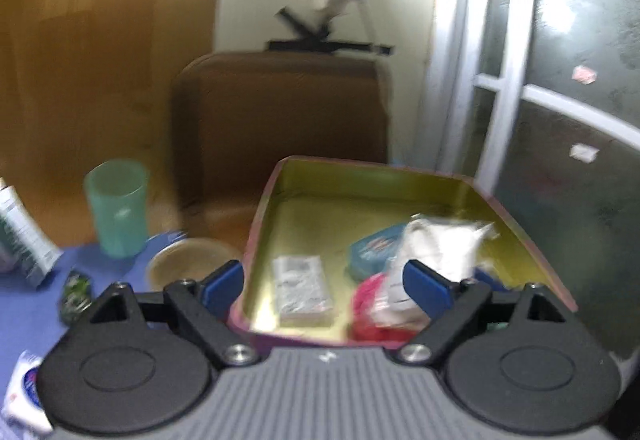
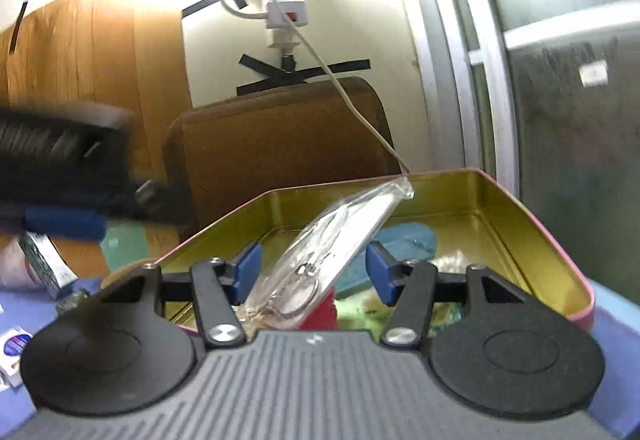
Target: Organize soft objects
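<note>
A pink tin tray [image 1: 400,176] with a gold inside stands on the blue table. Lying in it are a white flat packet [image 1: 304,288], a teal packet [image 1: 374,250], something red [image 1: 370,306] and a crumpled white bag [image 1: 438,244]. My left gripper [image 1: 324,282] hovers over the tray's near edge, open, with nothing between its pads. In the right wrist view my right gripper [image 2: 314,274] is over the tray [image 2: 500,200] and shut on a clear plastic packet [image 2: 336,236] with a metal ring inside. The packet sticks up at a slant. One blurred blue pad [image 2: 64,224] of the left gripper shows at the left.
Left of the tray stand a green cup [image 1: 116,208] and a tan bowl [image 1: 188,264]. A green-white box [image 1: 22,236], a small green wrapper [image 1: 76,292] and a white-blue packet [image 1: 24,396] lie further left. A brown chair [image 1: 280,120] is behind; a glass door [image 1: 568,128] is at the right.
</note>
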Demonstrator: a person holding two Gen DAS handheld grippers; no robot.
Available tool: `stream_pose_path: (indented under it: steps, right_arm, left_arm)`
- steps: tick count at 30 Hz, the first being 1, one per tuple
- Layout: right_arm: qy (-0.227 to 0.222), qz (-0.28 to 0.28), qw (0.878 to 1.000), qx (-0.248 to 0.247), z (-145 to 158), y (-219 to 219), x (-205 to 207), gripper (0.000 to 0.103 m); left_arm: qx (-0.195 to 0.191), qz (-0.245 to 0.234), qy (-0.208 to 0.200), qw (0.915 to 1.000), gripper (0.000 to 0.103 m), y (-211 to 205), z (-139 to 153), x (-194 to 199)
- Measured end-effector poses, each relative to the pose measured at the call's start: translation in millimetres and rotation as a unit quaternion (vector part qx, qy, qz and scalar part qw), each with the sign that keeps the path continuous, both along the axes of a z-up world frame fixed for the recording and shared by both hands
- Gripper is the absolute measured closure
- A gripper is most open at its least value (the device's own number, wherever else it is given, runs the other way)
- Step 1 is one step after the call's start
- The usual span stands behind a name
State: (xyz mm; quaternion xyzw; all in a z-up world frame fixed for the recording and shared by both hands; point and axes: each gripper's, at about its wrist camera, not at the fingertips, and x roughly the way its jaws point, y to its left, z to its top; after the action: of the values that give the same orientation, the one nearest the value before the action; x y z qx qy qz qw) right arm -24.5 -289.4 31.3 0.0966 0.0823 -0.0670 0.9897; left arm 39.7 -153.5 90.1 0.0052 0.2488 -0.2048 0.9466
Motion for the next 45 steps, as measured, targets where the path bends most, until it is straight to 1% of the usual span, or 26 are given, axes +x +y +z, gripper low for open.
stream_pose_path:
  steps: [1,3,4,5,6,7,8,9,10,13,15,17,21,24,26,27,32,37,42,45]
  right_arm:
    - [0.001,0.001,1.0,-0.002,-1.2,1.1,1.6,0.042]
    - [0.003,0.009,1.0,-0.002,-1.4,1.0,2.9,0.036]
    - [0.001,0.004,1.0,-0.007,-1.9,1.0,3.5,0.031]
    - [-0.003,-0.006,1.0,-0.016,-1.6,0.6,2.1,0.026]
    - [-0.009,-0.019,0.999,-0.027,-0.9,1.5,3.0,0.024]
    - [-0.016,-0.037,0.998,-0.039,-0.8,2.0,3.4,0.019]
    - [-0.021,-0.062,0.996,-0.054,3.2,5.7,3.7,0.016]
    - [-0.021,-0.09,0.994,-0.064,4.8,5.2,5.1,0.016]
    - [-0.025,-0.104,0.993,-0.057,6.0,1.9,3.0,0.016]
    - [-0.064,-0.105,0.992,-0.003,9.4,-8.8,-19.9,0.016]
    - [-0.08,-0.103,0.991,0.007,10.5,-9.4,-32.4,0.016]
    - [-0.086,-0.104,0.991,0.011,6.2,-3.5,-47.4,0.016]
    - [-0.069,-0.086,0.994,0.022,-5.9,9.4,-58.5,0.016]
    - [-0.076,-0.068,0.995,0.014,-3.9,22.6,-68.8,0.016]
    - [-0.07,-0.048,0.996,0.013,-0.5,30.0,-70.0,0.016]
    - [-0.068,-0.04,0.997,0.014,-0.4,33.4,-70.0,0.017]
    - [-0.044,-0.013,0.999,-0.008,-4.9,53.2,-64.4,0.023]
    - [-0.044,-0.017,0.998,-0.041,-4.1,64.2,-63.9,0.023]
    - [-0.034,-0.018,0.998,-0.04,-4.6,61.4,-60.5,0.024]
    - [-0.022,-0.009,0.999,-0.032,-5.9,58.4,-56.6,0.033]
  left_arm:
    - [0.008,0.011,0.003,0.9999,0.013,4.8,-4.5,-1.3]
    - [0.016,0.021,0.006,0.9996,0.013,14.4,-8.9,-6.9]
    - [0.02,0.025,0.004,0.9995,0.013,19.4,-11.8,-11.7]
    - [0.021,0.028,0.003,0.9994,0.013,22.8,-12.4,-14.7]
    - [0.021,0.03,0.003,0.9993,0.012,28.4,-14.5,-19.7]
    - [0.02,0.032,0.004,0.9993,0.011,34.0,-17.0,-24.6]
    - [0.02,0.034,0.005,0.9992,0.011,37.7,-18.7,-27.2]
    - [0.022,0.036,0.006,0.9991,0.011,40.9,-19.6,-30.3]
    - [0.025,0.038,0.005,0.999,0.011,46.6,-21.4,-35.0]
    - [0.044,0.051,0.0,0.9977,0.011,59.5,-24.2,-44.9]
    - [0.05,0.06,0.001,0.9969,0.011,67.6,-27.4,-49.4]
    - [0.054,0.067,0.005,0.9963,0.011,76.2,-32.1,-55.2]
    - [0.073,0.073,0.009,0.9947,0.011,84.8,-41.3,-62.6]
    - [0.079,0.075,0.014,0.994,0.011,91.7,-47.3,-68.0]
    - [0.083,0.08,0.015,0.9933,0.01,96.5,-50.8,-70.5]
    - [0.084,0.084,0.016,0.9928,0.008,99.4,-52.5,-71.4]
    - [0.089,0.101,0.015,0.9908,0.007,113.7,-59.4,-74.4]
    - [0.091,0.115,0.025,0.9889,0.007,123.2,-69.6,-69.5]
    - [0.095,0.124,0.033,0.9873,0.007,128.2,-79.5,-64.0]
    - [0.088,0.124,0.045,0.9874,0.007,131.3,-84.1,-60.8]
